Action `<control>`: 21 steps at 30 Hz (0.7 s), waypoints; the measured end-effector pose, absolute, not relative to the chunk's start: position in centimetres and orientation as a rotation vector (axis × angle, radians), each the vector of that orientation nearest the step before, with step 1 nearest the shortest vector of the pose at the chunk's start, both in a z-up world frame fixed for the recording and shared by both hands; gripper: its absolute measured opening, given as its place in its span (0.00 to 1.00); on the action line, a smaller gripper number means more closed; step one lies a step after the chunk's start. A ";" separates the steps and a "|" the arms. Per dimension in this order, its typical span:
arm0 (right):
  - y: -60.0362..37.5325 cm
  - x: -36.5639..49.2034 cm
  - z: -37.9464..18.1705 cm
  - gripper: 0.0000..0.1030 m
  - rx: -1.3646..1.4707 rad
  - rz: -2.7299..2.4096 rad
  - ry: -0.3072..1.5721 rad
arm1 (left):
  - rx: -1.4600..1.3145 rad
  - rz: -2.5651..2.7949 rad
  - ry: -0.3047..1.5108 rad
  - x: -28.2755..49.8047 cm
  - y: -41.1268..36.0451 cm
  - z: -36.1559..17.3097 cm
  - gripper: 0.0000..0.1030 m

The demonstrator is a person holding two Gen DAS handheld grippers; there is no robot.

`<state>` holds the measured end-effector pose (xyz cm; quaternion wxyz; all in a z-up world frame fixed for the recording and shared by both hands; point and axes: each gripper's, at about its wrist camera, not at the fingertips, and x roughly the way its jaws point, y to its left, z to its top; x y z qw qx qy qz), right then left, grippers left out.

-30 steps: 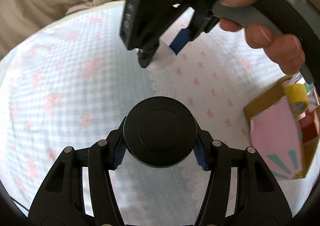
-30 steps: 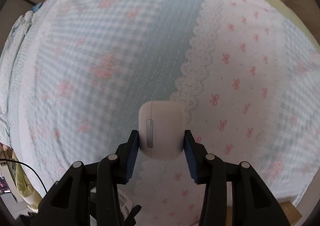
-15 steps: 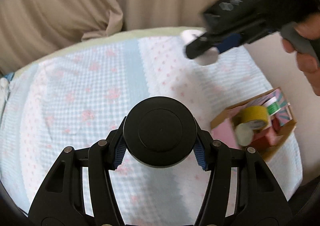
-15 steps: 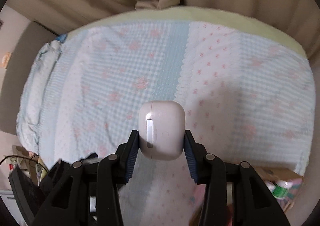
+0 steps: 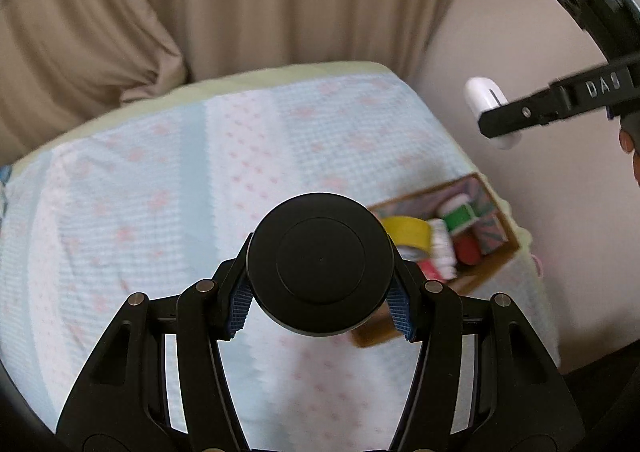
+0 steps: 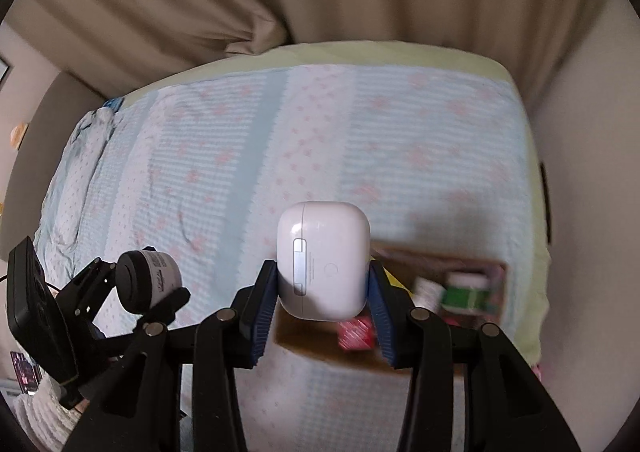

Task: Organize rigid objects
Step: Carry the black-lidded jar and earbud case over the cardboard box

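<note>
My left gripper (image 5: 320,308) is shut on a black-lidded round jar (image 5: 320,266), held high above the bed; the jar also shows in the right wrist view (image 6: 148,280). My right gripper (image 6: 322,316) is shut on a white earbuds case (image 6: 324,260), which also shows at the upper right of the left wrist view (image 5: 486,100). A cardboard box (image 5: 496,258) lies on the bed at the right, below both grippers. It holds a yellow tape roll (image 5: 408,232), a green-labelled item (image 5: 458,216) and red items (image 5: 468,250).
The bed carries a light blue and pink patterned cover (image 5: 160,180) with a pale green far edge. Beige curtains (image 5: 240,0) hang behind it. A pale wall (image 5: 500,32) stands at the right, close to the box (image 6: 500,272).
Both grippers have risen well above the bed and drawn back with their loads. The view has widened to take in curtains, wall and the whole box. The right gripper has swung to the right.
</note>
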<state>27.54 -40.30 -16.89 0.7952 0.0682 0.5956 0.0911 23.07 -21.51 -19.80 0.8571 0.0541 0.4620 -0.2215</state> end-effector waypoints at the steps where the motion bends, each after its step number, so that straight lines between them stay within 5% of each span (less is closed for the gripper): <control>1: -41.6 26.8 -17.1 0.40 0.155 0.185 1.285 | 0.110 -0.470 0.981 22.9 -22.2 -20.1 0.52; 21: -49.0 20.9 -32.4 0.40 0.205 0.145 1.446 | 0.177 -0.430 1.249 23.0 -29.4 -33.3 0.51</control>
